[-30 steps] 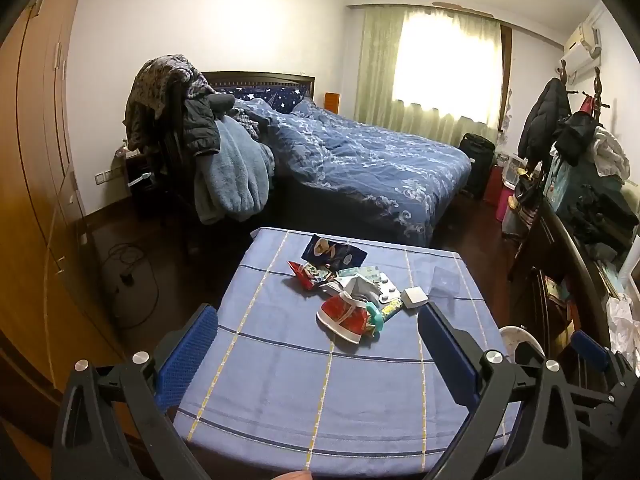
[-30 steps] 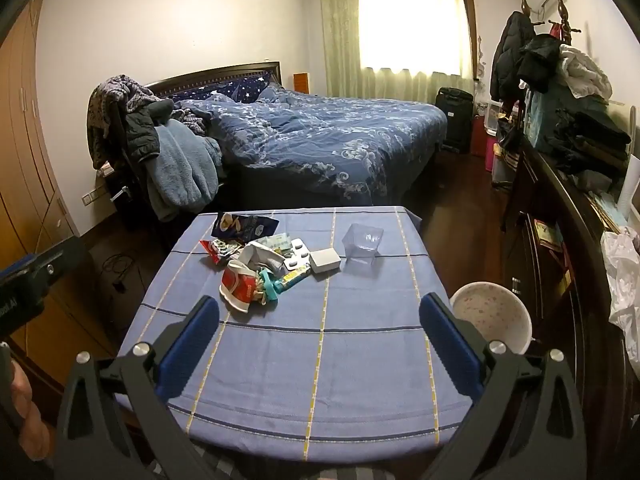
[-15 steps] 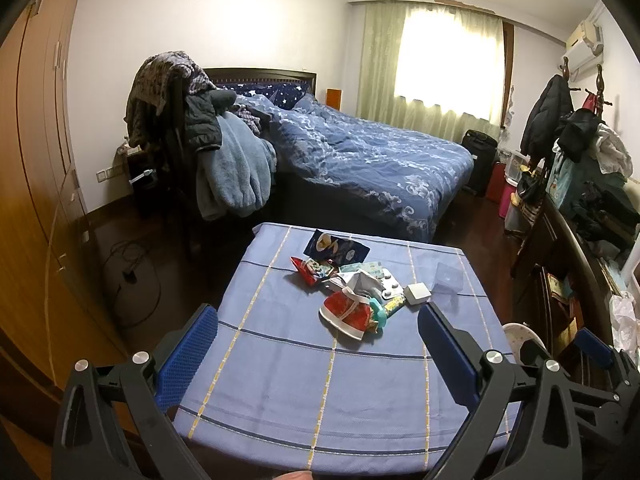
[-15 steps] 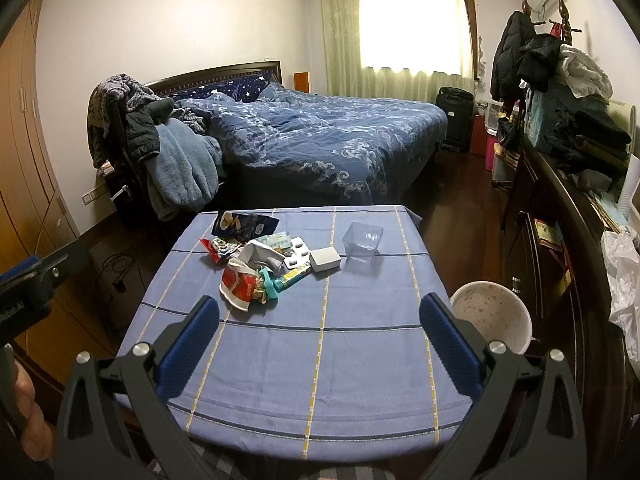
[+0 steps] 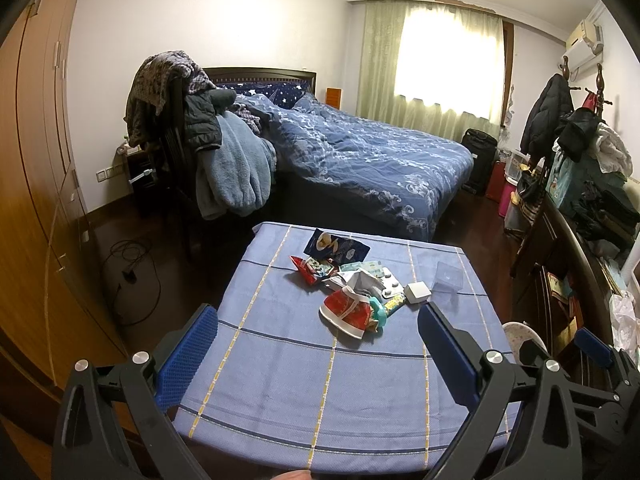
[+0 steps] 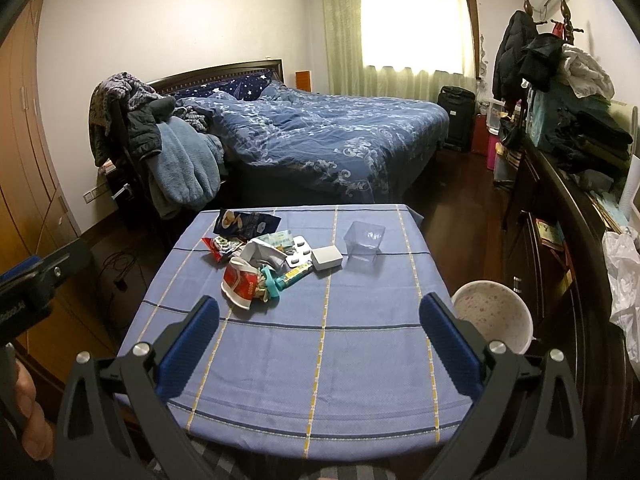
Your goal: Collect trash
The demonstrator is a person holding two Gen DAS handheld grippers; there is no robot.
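The left gripper hangs above the near edge of the table with its two fingers spread wide and nothing between them. Its fingers are black plastic arms with blue rubber pads dimpled in a fine grid. The right gripper is just as widely spread and empty, over the near part of the same table; its blue pads touch nothing.

The table is covered by a blue woven cloth crossed with thin yellow and dark blue stripes. The trash lies in a loose heap on the far left part of the cloth, well apart from both grippers. At the far end of it lies a dark blue glossy snack bag, flat and crinkled. Nearer sits a crushed red-and-white paper cup on its side, with a teal plastic piece touching it. A silver blister pack of pills and a small white box lie at the right of the heap. Just beside the box, farther right, stands a clear square plastic container, upright and open-topped.

To the right of the table, low down beside its edge, stands a round white bin with a speckled inside. Behind the table is a bed with a rumpled blue patterned quilt.
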